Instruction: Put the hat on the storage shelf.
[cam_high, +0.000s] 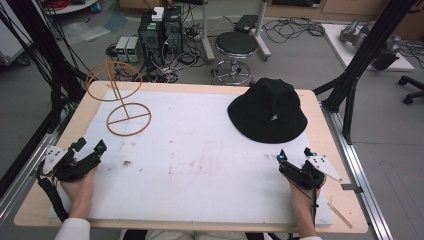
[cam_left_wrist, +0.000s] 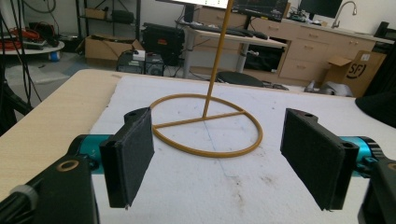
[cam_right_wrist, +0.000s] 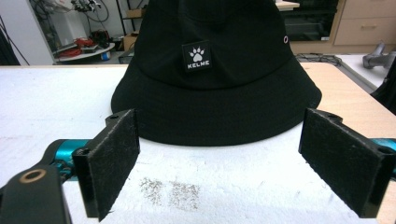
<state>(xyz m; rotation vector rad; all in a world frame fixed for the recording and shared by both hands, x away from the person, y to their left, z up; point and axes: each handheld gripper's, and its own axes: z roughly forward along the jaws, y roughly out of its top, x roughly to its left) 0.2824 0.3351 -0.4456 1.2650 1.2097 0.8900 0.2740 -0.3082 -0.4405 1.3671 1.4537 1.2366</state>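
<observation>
A black bucket hat (cam_high: 268, 110) with a small white paw logo lies brim-down at the back right of the white mat (cam_high: 200, 150). It looms just ahead of my right gripper (cam_right_wrist: 224, 163), close in the right gripper view as hat (cam_right_wrist: 219, 70). A thin golden wire stand (cam_high: 122, 102), with a ring base and a ring on top of its rod, is at the back left. My left gripper (cam_high: 90, 149) rests open at the mat's left edge, pointing toward the stand (cam_left_wrist: 208, 123). My right gripper (cam_high: 295, 155) is open near the front right, short of the hat's brim.
The mat covers a wooden table (cam_high: 325, 130) framed by black struts (cam_high: 360, 60). Beyond the far edge stand a black stool (cam_high: 235, 47), computer boxes (cam_high: 160, 30) and loose cables on the floor. Faint brown stains mark the mat's middle (cam_high: 192, 167).
</observation>
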